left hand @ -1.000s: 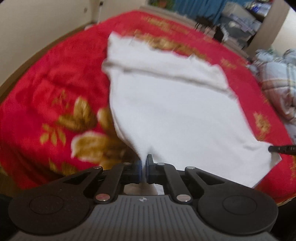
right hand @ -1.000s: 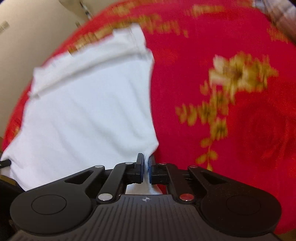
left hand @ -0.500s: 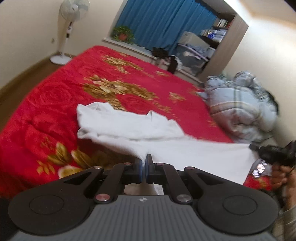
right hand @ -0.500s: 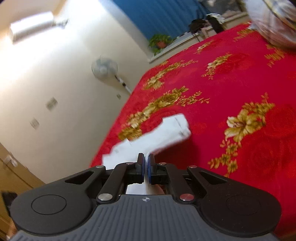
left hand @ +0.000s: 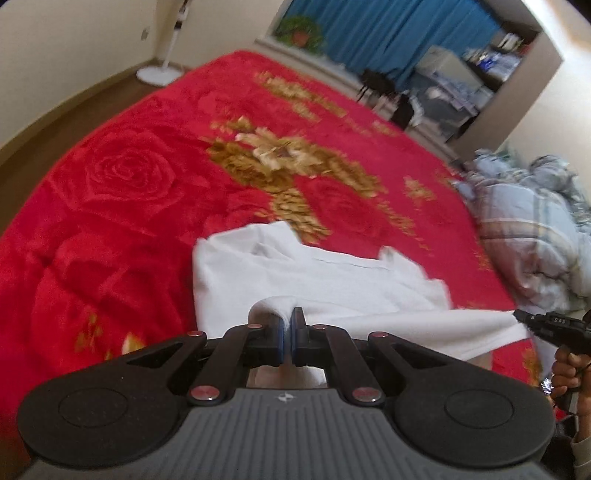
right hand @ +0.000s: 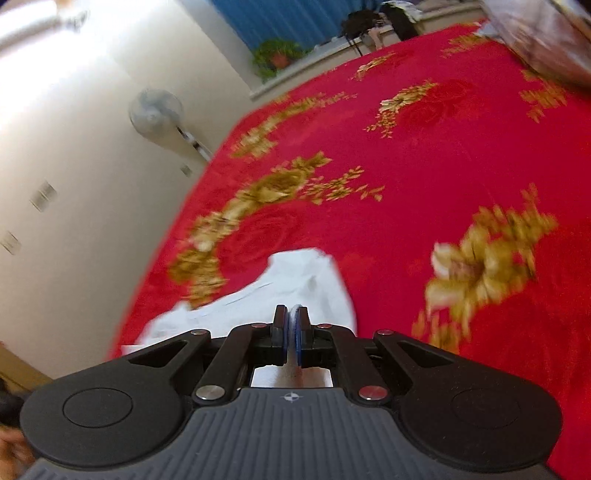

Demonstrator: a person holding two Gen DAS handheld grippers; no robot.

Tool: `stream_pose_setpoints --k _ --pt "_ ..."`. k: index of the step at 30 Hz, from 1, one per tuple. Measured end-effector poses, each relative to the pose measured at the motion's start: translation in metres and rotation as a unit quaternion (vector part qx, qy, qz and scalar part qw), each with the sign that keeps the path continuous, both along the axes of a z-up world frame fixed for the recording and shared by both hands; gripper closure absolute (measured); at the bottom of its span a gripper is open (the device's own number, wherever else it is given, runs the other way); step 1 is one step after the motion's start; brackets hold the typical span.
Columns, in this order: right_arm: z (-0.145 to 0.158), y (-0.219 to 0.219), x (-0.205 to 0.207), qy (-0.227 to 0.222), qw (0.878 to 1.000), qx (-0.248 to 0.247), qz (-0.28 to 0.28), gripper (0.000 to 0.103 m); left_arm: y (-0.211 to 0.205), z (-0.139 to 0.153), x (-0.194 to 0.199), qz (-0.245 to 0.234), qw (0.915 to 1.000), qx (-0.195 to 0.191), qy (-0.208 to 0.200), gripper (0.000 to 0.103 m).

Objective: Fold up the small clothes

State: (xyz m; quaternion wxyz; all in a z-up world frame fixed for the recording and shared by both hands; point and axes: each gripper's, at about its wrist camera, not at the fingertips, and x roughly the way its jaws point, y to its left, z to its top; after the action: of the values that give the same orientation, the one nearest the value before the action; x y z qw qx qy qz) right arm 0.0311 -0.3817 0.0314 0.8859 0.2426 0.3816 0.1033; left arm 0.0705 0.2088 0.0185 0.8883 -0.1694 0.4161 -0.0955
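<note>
Two grippers, both clamped on the same white garment [left hand: 295,273].

Left wrist view: my left gripper [left hand: 287,326] has its jaws pressed together with a bunched bit of white fabric pinched between the blue pads. The cloth humps up just left of the fingertips. From there the lifted edge runs right, fairly taut, to my right gripper [left hand: 517,314], whose black tip meets the garment's far corner at the frame's right side. My right hand [left hand: 567,369] is visible wrapped round its handle. The rest of the garment lies beyond the held edge on the red blanket [left hand: 129,192], crumpled along its far side, near the gold flower print. Plaid bedding [left hand: 535,229] is heaped at the right, well apart from the garment. Blue curtain [left hand: 388,29] and a fan base [left hand: 159,74] at the back.

Right wrist view: right gripper's jaws are closed too, with a thin fold of white cloth between the pads, showing at the tips. The garment spreads forward and left from the tips, resting on the red blanket. Standing fan [right hand: 155,110] by the wall at left, potted plant [right hand: 277,55] on the sill. Frame is motion-blurred, so fine cloth detail is unreadable.
</note>
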Motion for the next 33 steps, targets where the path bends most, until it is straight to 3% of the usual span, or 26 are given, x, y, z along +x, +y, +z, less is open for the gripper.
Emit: stream_pose_setpoints --k 3,6,9,15,16,17,19,22,23,24,26,28,31,33 --pt "-0.029 0.010 0.051 0.018 1.000 -0.022 0.009 0.100 0.003 -0.030 0.039 -0.007 0.9994 0.028 0.019 0.099" --pt "-0.067 0.019 0.073 0.041 0.999 -0.032 0.011 0.100 0.005 -0.065 0.058 -0.005 0.9972 0.051 0.054 0.099" --pt "-0.094 0.026 0.086 0.071 0.996 -0.053 0.005 0.100 0.012 -0.064 0.070 0.012 0.9988 0.013 0.046 0.098" --pt "-0.100 0.023 0.098 0.055 0.996 -0.065 -0.029 0.095 0.031 -0.068 0.076 0.038 0.9979 -0.006 0.052 0.091" --pt "-0.095 0.020 0.097 0.044 0.995 -0.079 -0.048 0.090 0.034 -0.064 0.073 0.056 0.9974 0.010 0.044 0.069" --pt "-0.088 0.017 0.094 0.028 0.992 -0.100 -0.067 0.086 0.038 -0.058 0.067 0.076 0.9957 0.043 0.030 0.054" --pt "-0.079 0.012 0.088 0.003 0.988 -0.132 -0.076 0.086 0.044 -0.051 0.057 0.090 0.9926 0.080 0.018 0.053" --pt "-0.078 0.009 0.085 0.005 0.990 -0.137 -0.020 0.082 0.053 -0.054 0.048 0.071 0.9951 0.061 0.032 0.053" --pt "-0.080 0.011 0.085 0.014 0.991 -0.133 0.010 0.074 0.051 -0.056 0.045 0.049 0.9964 0.058 0.039 0.052" --pt "-0.084 0.015 0.084 0.026 0.990 -0.129 0.054 0.068 0.047 -0.058 0.043 0.026 0.9966 0.065 0.044 0.051" --pt "-0.089 0.026 0.079 0.036 0.981 -0.157 0.105 0.068 0.034 -0.064 0.040 -0.019 0.9935 0.096 0.058 0.048" --pt "-0.094 0.038 0.075 0.040 0.973 -0.182 0.137 0.068 0.023 -0.066 0.038 -0.039 0.9906 0.117 0.058 0.048" --pt "-0.096 0.047 0.076 0.046 0.968 -0.182 0.166 0.068 0.013 -0.069 0.039 -0.064 0.9888 0.121 0.059 0.048" --pt "-0.094 0.050 0.077 0.041 0.965 -0.190 0.178 0.068 0.003 -0.072 0.042 -0.071 0.9839 0.153 0.059 0.048"
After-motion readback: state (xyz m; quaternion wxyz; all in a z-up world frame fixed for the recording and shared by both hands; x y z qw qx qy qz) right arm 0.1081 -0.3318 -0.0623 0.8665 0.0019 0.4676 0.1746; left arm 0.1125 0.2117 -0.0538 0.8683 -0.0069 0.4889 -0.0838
